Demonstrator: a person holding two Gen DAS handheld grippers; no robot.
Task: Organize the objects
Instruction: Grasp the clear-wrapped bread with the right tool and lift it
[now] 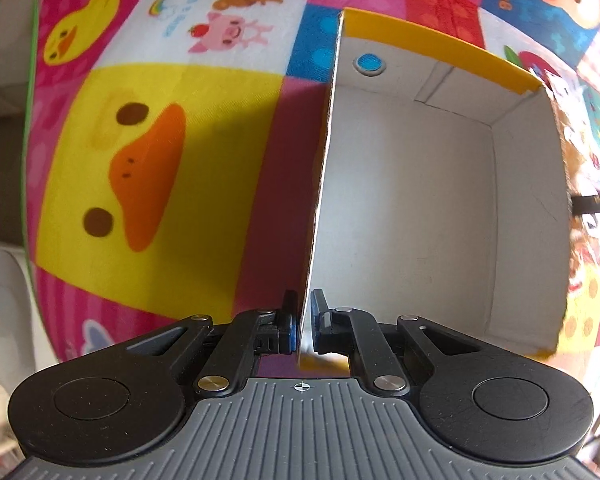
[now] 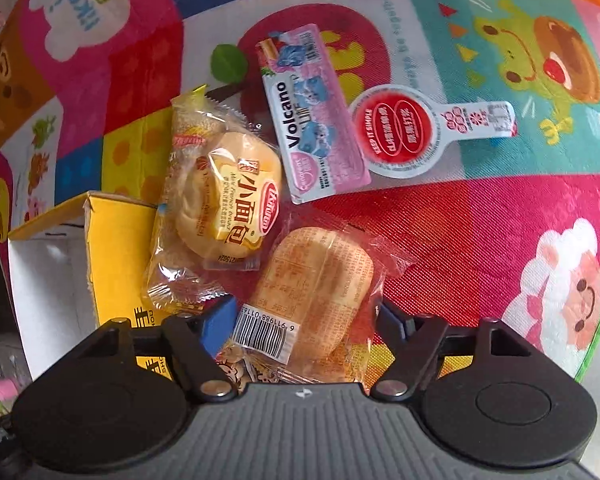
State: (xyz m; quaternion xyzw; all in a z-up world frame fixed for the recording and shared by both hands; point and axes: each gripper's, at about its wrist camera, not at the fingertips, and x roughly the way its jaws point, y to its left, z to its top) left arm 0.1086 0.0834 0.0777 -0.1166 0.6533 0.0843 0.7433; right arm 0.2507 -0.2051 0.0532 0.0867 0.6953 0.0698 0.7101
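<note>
Left gripper (image 1: 303,326) sits at bottom centre of the left wrist view, jaws clamped on the thin side wall of an open cardboard box (image 1: 520,184), one blue pad on each face of the wall. Box is white inside, yellow outside and along the far rim; interior fills the right half of the frame and looks empty apart from a blue round sticker (image 1: 370,63) on the far inner wall, upper centre. Box rests on a cartoon play mat (image 1: 148,160), big yellow duck face at left. In the right wrist view the same box (image 2: 116,248) shows at lower left, yellow outer wall facing the snacks, white inside visible with nothing seen in it. Right gripper (image 2: 306,322) at bottom centre, jaws spread wide on either side of a clear-wrapped bun (image 2: 316,292) with a barcode label; pads do not clearly press it, so not gripping. A second wrapped bun (image 2: 228,196) with a yellow and red label lies left of centre, touching the box's outer wall, over another clear packet (image 2: 176,284). A pink "Volcano" packet (image 2: 314,120) lies above centre, and a red-and-white round lidded item (image 2: 396,130) just right of it, overlapping its edge. All snacks are outside the box on the mat (image 2: 480,220).
</note>
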